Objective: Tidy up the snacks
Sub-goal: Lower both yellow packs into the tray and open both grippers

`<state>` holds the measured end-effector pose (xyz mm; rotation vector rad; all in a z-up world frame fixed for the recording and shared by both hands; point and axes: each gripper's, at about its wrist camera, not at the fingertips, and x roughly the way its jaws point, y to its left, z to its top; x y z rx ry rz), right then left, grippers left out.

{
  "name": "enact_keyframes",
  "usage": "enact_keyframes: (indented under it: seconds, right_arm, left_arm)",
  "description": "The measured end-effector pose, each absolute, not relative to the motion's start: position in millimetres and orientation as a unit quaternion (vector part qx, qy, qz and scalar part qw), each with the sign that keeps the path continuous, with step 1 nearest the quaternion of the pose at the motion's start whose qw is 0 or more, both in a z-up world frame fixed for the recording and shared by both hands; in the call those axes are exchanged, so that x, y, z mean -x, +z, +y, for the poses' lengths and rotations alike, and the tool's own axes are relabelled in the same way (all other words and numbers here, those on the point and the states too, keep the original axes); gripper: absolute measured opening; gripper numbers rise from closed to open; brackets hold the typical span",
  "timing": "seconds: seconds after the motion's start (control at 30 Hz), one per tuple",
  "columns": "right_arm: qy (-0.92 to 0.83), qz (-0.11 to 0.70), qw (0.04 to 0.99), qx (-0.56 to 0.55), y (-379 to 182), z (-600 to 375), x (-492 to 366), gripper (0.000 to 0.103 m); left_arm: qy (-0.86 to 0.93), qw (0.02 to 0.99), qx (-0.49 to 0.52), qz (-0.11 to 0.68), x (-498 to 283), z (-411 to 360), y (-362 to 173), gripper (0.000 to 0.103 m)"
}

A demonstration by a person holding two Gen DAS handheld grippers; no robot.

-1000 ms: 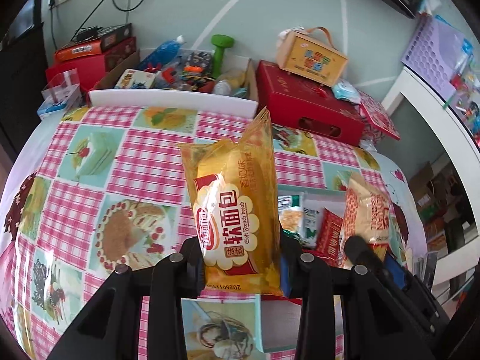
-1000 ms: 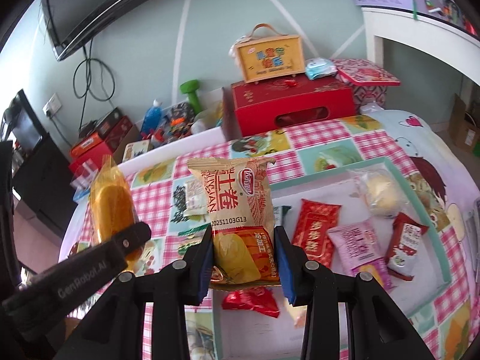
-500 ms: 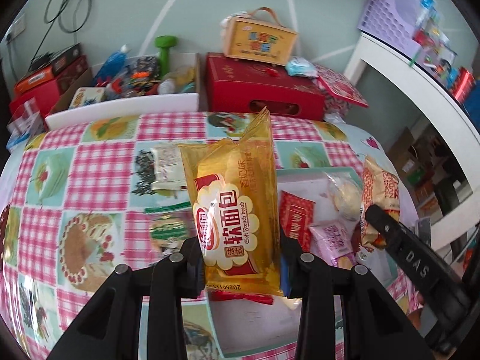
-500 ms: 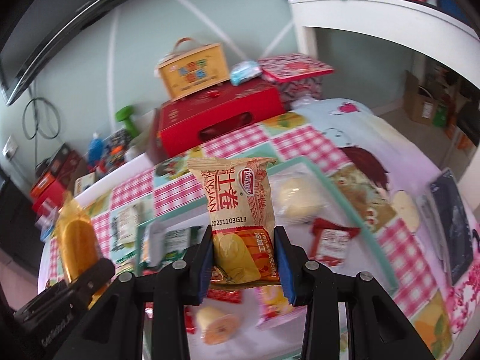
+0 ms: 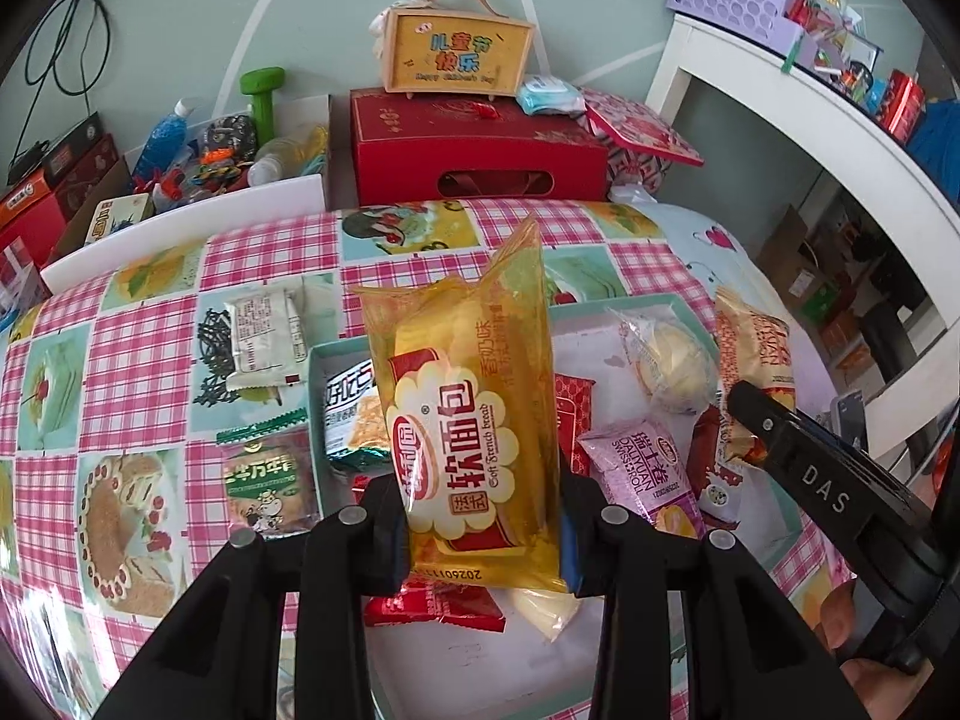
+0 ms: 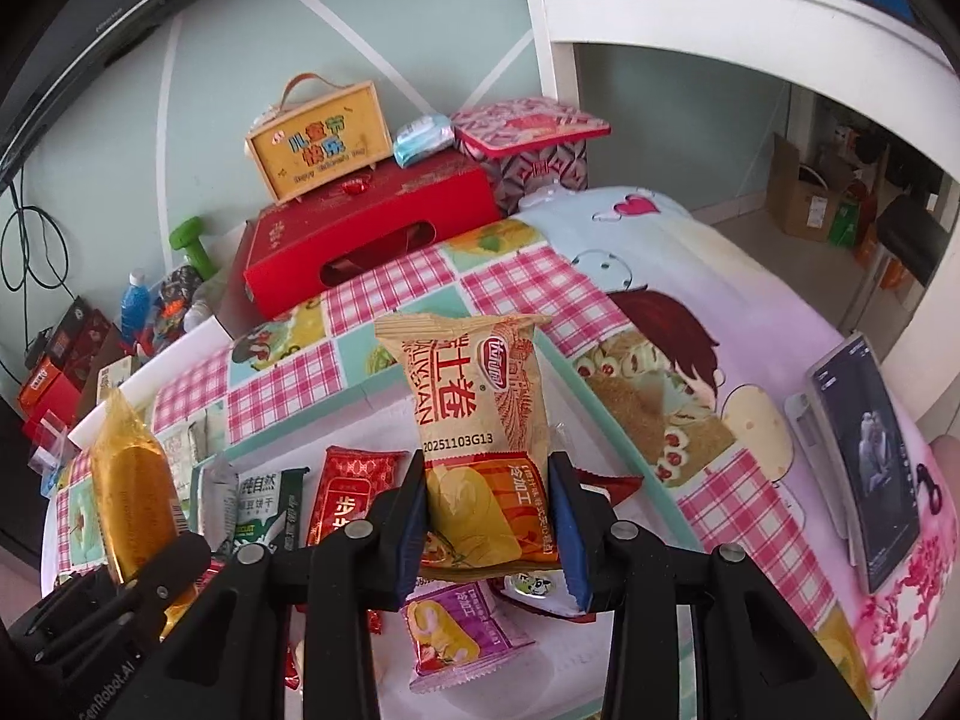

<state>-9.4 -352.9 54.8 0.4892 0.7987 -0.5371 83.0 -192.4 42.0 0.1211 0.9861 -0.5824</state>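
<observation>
My left gripper (image 5: 485, 531) is shut on a yellow soft bread packet (image 5: 468, 420) and holds it upright above the white tray (image 5: 456, 660). My right gripper (image 6: 489, 531) is shut on a beige Swiss roll packet (image 6: 480, 420), also above the tray (image 6: 384, 414). The tray holds several snacks: a purple roll packet (image 5: 642, 474), a round bun in clear wrap (image 5: 672, 360), red packets (image 6: 348, 498) and a green biscuit packet (image 6: 258, 504). In the left wrist view the right gripper and its packet (image 5: 753, 372) show at the right.
Two packets lie on the checked tablecloth left of the tray: a pale green one (image 5: 264, 339) and a brown-green one (image 5: 267, 489). A red gift box (image 5: 474, 150) and a yellow case (image 5: 456, 54) stand behind the table. A phone (image 6: 864, 456) lies at the table's right.
Both grippers have swung right and moved over the tray, each still holding its packet. More of the tray's right side and the phone have come into view.
</observation>
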Motion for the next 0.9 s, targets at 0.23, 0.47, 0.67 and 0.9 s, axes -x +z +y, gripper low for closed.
enact_keyframes:
  seconds: [0.23,0.47,0.67,0.9]
  right_arm:
    - [-0.238,0.390,0.857,-0.238,45.7,-352.6,1.5,0.040]
    - [-0.225,0.402,0.855,-0.237,39.8,-350.1,-6.6,0.040]
    - [-0.210,0.409,0.856,-0.235,37.3,-345.3,-11.6,0.040]
    - [-0.201,0.416,0.857,-0.231,35.5,-339.9,-16.7,0.040]
  left_arm:
    - [-0.277,0.834,-0.079,0.470,-82.7,-205.4,31.8,0.038]
    - [-0.270,0.829,-0.090,0.480,-84.0,-209.4,21.5,0.039]
    - [-0.268,0.832,-0.096,0.477,-84.4,-212.7,20.5,0.039]
    - [-0.274,0.831,-0.088,0.476,-85.2,-213.4,21.9,0.039]
